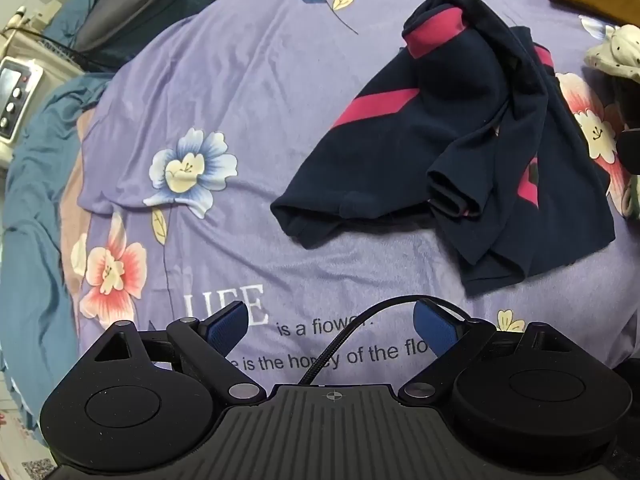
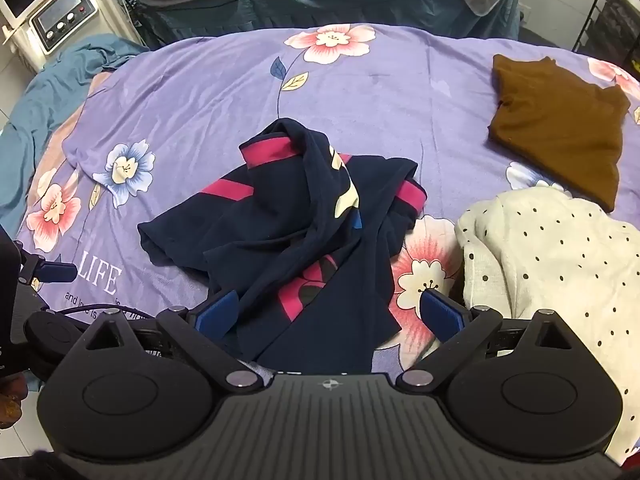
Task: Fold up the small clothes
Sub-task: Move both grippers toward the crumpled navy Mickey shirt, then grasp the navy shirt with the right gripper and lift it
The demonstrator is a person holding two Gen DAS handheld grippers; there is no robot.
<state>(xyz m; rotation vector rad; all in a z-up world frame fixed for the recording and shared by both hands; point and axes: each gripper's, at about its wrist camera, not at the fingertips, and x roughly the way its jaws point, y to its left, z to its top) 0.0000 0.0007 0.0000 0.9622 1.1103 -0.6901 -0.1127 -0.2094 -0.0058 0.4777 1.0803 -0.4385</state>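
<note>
A crumpled navy garment [image 2: 280, 232] with pink stripes lies on the purple floral bedsheet [image 2: 200, 92]. My right gripper [image 2: 330, 314] hangs over the garment's near end, jaws wide open. The cloth runs between its blue pads [image 2: 442, 314] without being pinched. In the left wrist view the same garment [image 1: 440, 140] sits ahead and to the right. My left gripper [image 1: 332, 326] is open over bare sheet printed with text, nothing between its fingers. One left gripper finger [image 2: 52, 272] shows at the left edge of the right wrist view.
A folded brown garment [image 2: 560, 128] lies at the back right, and a white polka-dot cloth [image 2: 552, 248] is heaped just right of my right gripper. A teal blanket [image 2: 48, 88] and a white machine with knobs [image 2: 64, 16] border the sheet on the left.
</note>
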